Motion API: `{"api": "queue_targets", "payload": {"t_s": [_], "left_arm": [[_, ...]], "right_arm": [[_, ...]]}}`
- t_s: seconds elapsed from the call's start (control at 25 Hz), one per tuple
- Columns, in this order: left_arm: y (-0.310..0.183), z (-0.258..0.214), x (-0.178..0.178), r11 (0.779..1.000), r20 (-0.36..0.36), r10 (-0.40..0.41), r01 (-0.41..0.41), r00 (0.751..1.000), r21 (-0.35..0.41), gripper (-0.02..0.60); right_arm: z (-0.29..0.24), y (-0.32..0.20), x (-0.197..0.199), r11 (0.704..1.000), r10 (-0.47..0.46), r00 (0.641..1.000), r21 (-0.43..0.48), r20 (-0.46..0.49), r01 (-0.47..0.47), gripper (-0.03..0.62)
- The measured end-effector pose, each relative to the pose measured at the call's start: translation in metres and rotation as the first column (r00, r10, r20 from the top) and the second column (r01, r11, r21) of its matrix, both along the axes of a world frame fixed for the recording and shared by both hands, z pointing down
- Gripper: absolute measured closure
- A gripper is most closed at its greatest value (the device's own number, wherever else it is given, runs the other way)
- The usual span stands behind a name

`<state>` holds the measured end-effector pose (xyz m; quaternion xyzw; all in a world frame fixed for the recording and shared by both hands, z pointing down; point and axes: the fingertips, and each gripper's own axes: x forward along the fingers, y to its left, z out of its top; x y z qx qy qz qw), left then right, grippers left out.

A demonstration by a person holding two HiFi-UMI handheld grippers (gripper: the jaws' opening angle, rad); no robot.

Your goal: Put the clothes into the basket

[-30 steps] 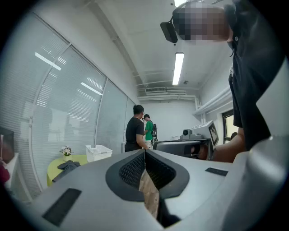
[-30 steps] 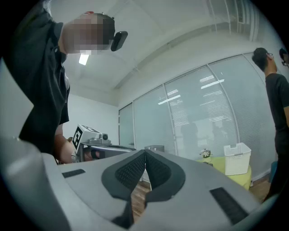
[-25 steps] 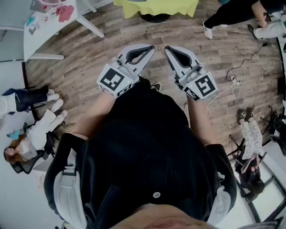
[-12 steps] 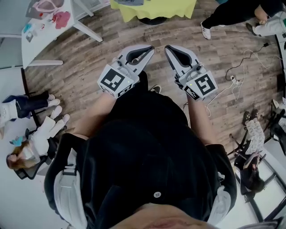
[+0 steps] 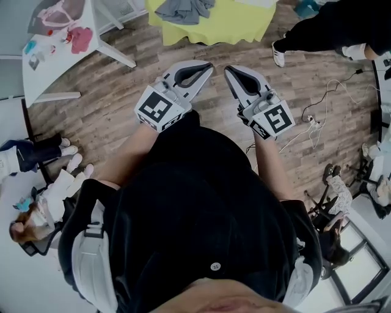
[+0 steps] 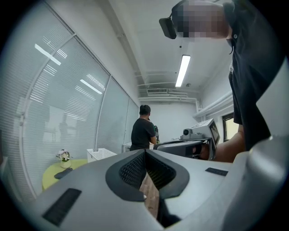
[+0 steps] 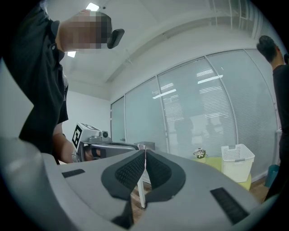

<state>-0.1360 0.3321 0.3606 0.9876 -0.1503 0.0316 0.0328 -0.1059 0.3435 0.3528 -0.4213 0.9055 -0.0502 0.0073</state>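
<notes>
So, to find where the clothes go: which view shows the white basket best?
The right gripper view: the white basket stands largest and clearest there, on the yellow-green table. The left gripper view shows it small and far off. The head view doesn't show it.

Grey clothes (image 5: 183,9): running off the head view's top edge.
Yellow table (image 5: 235,27): being cropped by that same edge.
Basket (image 6: 101,154): base lying behind the left gripper (image 6: 145,152), lower left; contents appearing too small to tell.

Grey clothes (image 5: 183,10) crumpled on yellow table (image 5: 244,24), white basket (image 7: 236,168) upright on it
</notes>
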Motion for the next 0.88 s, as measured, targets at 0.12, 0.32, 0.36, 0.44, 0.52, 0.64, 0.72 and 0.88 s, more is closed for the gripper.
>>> {"api": "queue_targets", "payload": {"t_s": [0.12,0.32,0.36,0.44,0.52,0.64,0.72,0.88], "left_arm": [[-0.035,0.0,-0.005,1.0,-0.002,0.003,-0.003,1.0,-0.004,0.571],[-0.083,-0.001,-0.014,1.0,-0.008,0.014,-0.014,1.0,-0.002,0.571],[-0.091,0.0,-0.016,1.0,-0.007,0.017,-0.017,1.0,-0.004,0.571],[-0.109,0.002,-0.021,1.0,-0.006,0.024,-0.024,1.0,-0.01,0.571],[-0.127,0.005,-0.027,0.999,-0.004,0.031,-0.031,1.0,-0.015,0.571],[-0.147,0.006,-0.031,0.999,-0.003,0.031,-0.031,1.0,-0.014,0.571],[-0.156,0.007,-0.032,0.999,-0.002,0.025,-0.025,1.0,-0.02,0.571],[-0.17,0.01,-0.024,0.999,0.004,0.021,-0.021,1.0,-0.032,0.571]], "right_arm": [[0.001,-0.035,-0.006,1.0,0.001,1.0,-0.009,-0.006,-0.002,0.568],[0.002,-0.082,-0.016,1.0,0.009,1.0,-0.016,-0.02,-0.009,0.568],[0.002,-0.091,-0.018,1.0,0.013,1.0,-0.018,-0.021,-0.013,0.568],[0.005,-0.109,-0.022,0.999,0.021,1.0,-0.024,-0.021,-0.022,0.568],[0.007,-0.127,-0.027,0.999,0.029,0.999,-0.028,-0.022,-0.03,0.568],[0.007,-0.145,-0.03,0.999,0.037,0.999,-0.028,-0.025,-0.038,0.568],[0.007,-0.152,-0.029,0.999,0.038,0.999,-0.03,-0.025,-0.039,0.567],[0.007,-0.168,-0.02,0.999,0.034,0.999,-0.034,-0.024,-0.035,0.567]]}}
